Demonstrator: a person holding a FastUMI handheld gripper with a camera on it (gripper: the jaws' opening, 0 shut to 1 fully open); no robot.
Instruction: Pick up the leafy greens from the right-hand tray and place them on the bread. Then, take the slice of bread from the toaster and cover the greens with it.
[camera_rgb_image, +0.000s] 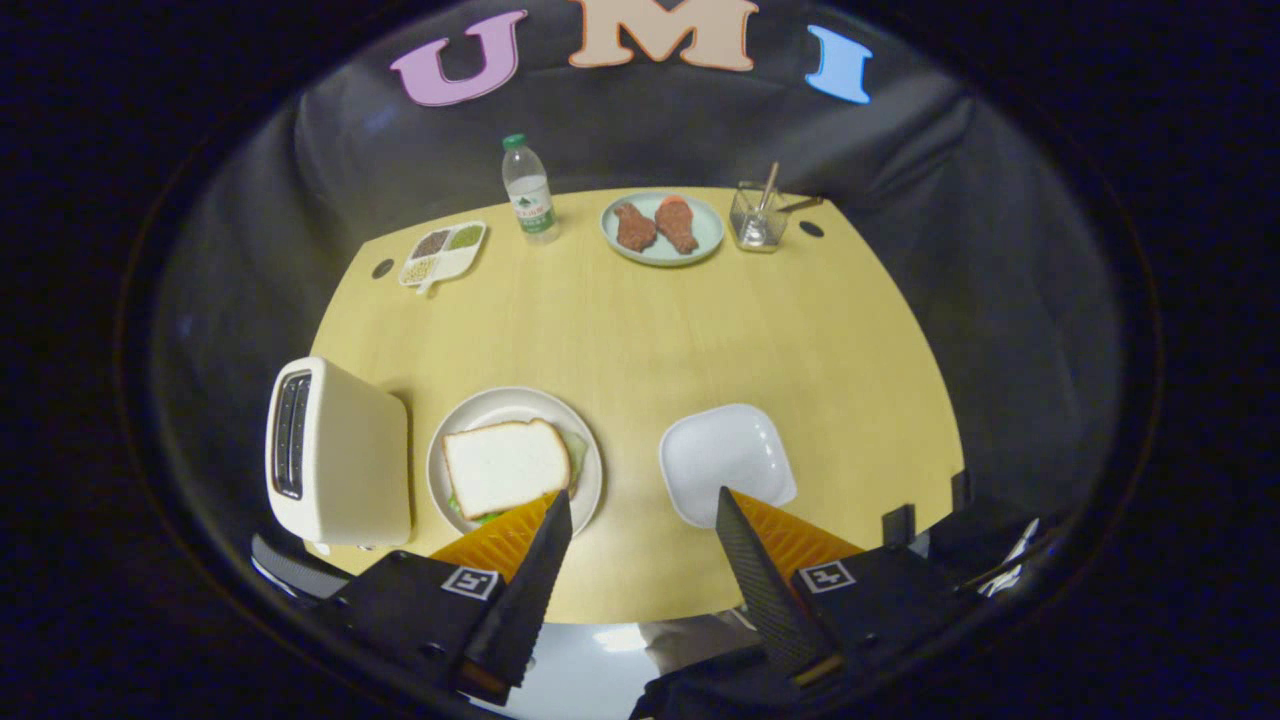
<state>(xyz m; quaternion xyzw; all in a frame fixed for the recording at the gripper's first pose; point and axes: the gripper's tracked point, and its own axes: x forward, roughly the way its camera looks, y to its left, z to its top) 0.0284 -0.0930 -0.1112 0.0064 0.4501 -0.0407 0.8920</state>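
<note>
Claw (640, 505) gapes empty; sandwich (506, 466) just ahead-left.

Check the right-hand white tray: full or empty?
Empty. The white tray shows only bare surface; the greens peek from under the bread slice. The gripper is open.

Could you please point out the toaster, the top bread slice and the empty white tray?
toaster (345, 455): gripper view, its side wall.
top bread slice (505, 467): gripper view, its middle.
white tray (725, 455): gripper view, its bare floor.

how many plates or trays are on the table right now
4. A round plate holding the sandwich beside the toaster, a white tray ahead of the open gripper, a far plate of meat, and a divided tray.
</note>
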